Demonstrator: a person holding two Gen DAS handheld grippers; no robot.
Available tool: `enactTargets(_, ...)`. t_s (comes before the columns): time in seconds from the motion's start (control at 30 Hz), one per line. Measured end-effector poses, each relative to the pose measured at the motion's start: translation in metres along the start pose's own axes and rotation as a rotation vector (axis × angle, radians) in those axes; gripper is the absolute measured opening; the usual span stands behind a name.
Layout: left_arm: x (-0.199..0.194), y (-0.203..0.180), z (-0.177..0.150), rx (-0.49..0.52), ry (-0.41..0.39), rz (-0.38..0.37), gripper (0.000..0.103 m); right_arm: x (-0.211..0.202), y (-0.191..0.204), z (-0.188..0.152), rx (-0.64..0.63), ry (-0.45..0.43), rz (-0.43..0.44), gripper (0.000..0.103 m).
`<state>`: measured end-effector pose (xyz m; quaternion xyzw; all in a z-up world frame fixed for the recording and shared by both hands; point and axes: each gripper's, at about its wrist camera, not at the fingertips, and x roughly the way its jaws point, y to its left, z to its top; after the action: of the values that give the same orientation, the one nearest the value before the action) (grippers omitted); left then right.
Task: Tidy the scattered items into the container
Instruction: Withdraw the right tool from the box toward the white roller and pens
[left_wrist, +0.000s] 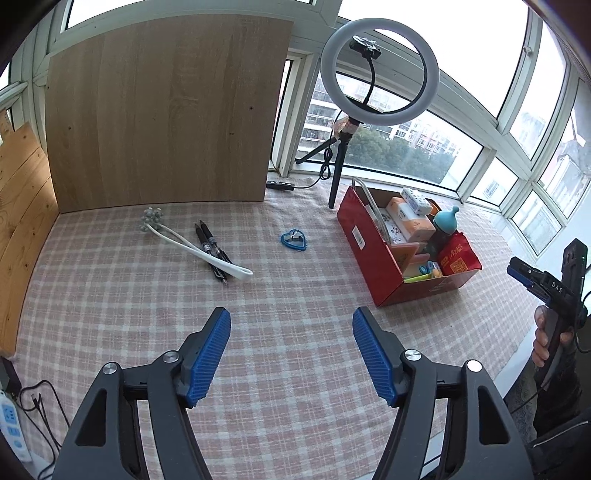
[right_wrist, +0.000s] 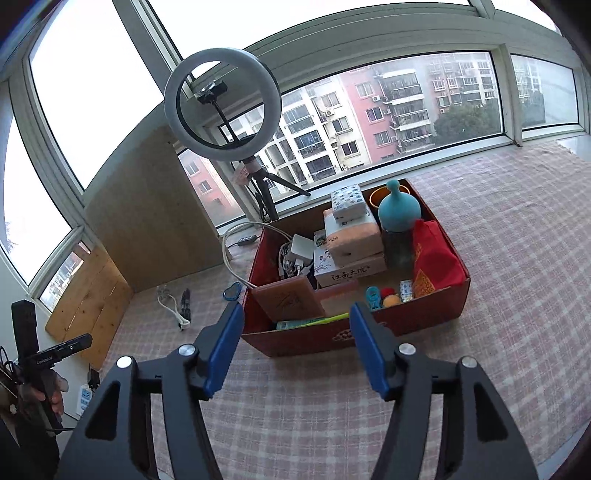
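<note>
Left gripper (left_wrist: 291, 325): spread apart, empty, above the checked desk (left_wrist: 110, 295).
Right gripper (right_wrist: 295, 321): released, empty, just before the red box (right_wrist: 424, 317).
Red box: crammed with packets.
Pens (left_wrist: 210, 247): well left of the box, under the white massager (left_wrist: 199, 247).
Blue heart (left_wrist: 294, 240): between pens and box.
</note>
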<state>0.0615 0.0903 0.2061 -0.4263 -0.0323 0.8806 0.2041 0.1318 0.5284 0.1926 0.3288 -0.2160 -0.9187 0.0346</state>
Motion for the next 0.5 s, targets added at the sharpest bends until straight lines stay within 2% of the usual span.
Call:
enactTargets(0.2, -0.014, 0.035, 0.008, 0.044, -0.011, -0.022, 0.066, 0.007, 0.054, -0.025, 0.009, 0.02, 0.003, 0.059)
enactTargets(0.5, 0.002, 0.071, 0.021, 0.075, -0.014, -0.058, 0.066, 0.03, 0.13, -0.041, -0.03, 0.01, -0.043, 0.059)
